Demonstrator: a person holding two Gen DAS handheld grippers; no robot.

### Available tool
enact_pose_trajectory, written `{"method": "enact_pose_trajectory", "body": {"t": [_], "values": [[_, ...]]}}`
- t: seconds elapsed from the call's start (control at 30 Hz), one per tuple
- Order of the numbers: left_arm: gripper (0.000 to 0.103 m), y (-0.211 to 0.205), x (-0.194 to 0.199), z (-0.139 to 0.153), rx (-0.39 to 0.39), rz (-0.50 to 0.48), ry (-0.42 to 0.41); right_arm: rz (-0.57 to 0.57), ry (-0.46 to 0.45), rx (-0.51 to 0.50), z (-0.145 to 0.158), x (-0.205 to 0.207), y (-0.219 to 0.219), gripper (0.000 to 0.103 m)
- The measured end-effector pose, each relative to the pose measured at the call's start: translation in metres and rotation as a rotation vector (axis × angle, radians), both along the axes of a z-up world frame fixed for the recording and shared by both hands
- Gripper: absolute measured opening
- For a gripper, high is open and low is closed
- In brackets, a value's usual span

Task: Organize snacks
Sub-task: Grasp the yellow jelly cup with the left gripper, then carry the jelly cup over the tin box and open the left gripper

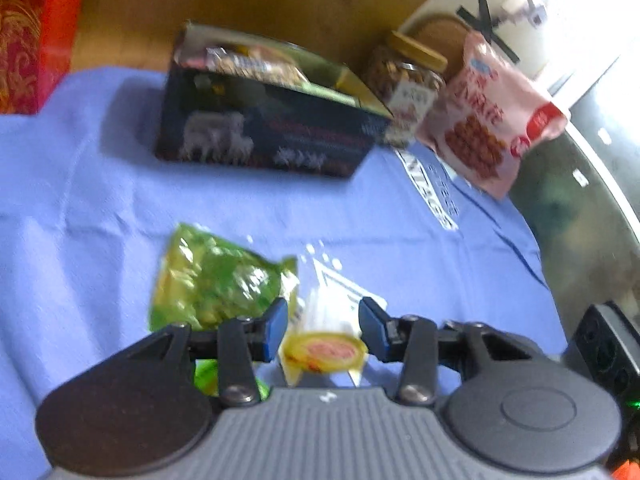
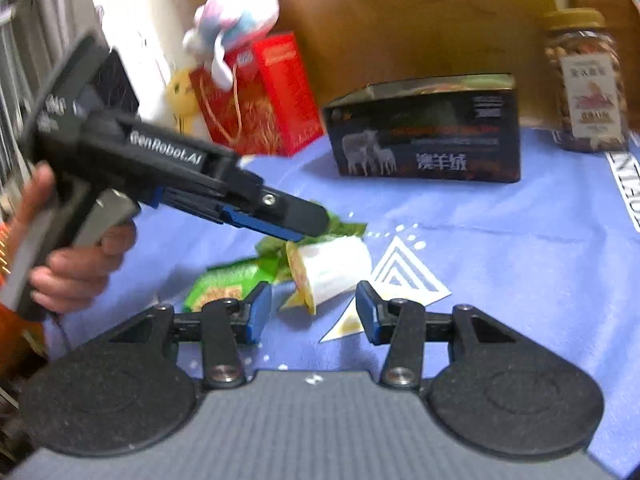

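Your left gripper [image 1: 323,330] sits low in the left wrist view with its blue pads [image 1: 276,330] parted a modest way. A white packet with a yellow end [image 1: 324,350] lies between them on the blue cloth [image 1: 80,200], and neither pad presses on it as far as the blur lets you judge. Just left of it lies a green snack bag [image 1: 216,280], touching or overlapping the white packet.

Your right gripper [image 2: 314,308] stands open at the bottom centre of its own view, nothing between its pads. Just above it lie the same white packet [image 2: 332,272] and green bag [image 2: 224,286], with the left gripper [image 2: 320,222] reaching in from the left, held by a hand [image 2: 72,264].

Further up the left wrist frame a dark box with sheep printed on it [image 1: 264,136] stands open-topped on the cloth, with a wrapped snack [image 1: 256,62] showing inside. To its right stand a jar of nuts with a tan lid [image 1: 408,88] and a pink pouch [image 1: 492,120], which looks clear of the cloth, though the blur leaves that uncertain. At upper left of the right wrist frame, a red gift bag [image 2: 272,96] stands with a plush toy [image 2: 236,20] on top.
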State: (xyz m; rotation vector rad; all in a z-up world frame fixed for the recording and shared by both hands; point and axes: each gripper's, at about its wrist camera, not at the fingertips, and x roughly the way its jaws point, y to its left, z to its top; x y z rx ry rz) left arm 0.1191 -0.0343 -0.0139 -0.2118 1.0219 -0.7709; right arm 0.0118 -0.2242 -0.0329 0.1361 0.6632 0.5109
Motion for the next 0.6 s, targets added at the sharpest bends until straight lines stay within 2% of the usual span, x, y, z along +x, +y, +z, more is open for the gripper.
{"method": "enact_pose_trajectory", "body": {"t": [0.1, 0.17, 0.23, 0.4, 0.6], "values": [[0.041, -0.007, -0.006, -0.007, 0.015, -0.02, 0.001, 0.007, 0.003, -0.032, -0.004, 0.009, 0.005, 0.043], [0.041, -0.009, -0.01, -0.008, 0.021, -0.001, 0.0, -0.012, -0.015, -0.062, -0.004, 0.01, 0.006, 0.027], [0.041, -0.008, -0.009, -0.002, 0.008, 0.002, -0.008, -0.023, -0.012, -0.04, -0.005, 0.01, -0.001, 0.026], [0.041, -0.009, 0.008, 0.029, -0.067, 0.025, -0.083, -0.065, -0.134, -0.048, 0.018, 0.021, -0.006, 0.026], [0.041, -0.01, 0.065, 0.061, -0.132, 0.145, -0.17, -0.111, -0.233, -0.055, 0.046, 0.089, -0.004, 0.023]]}}
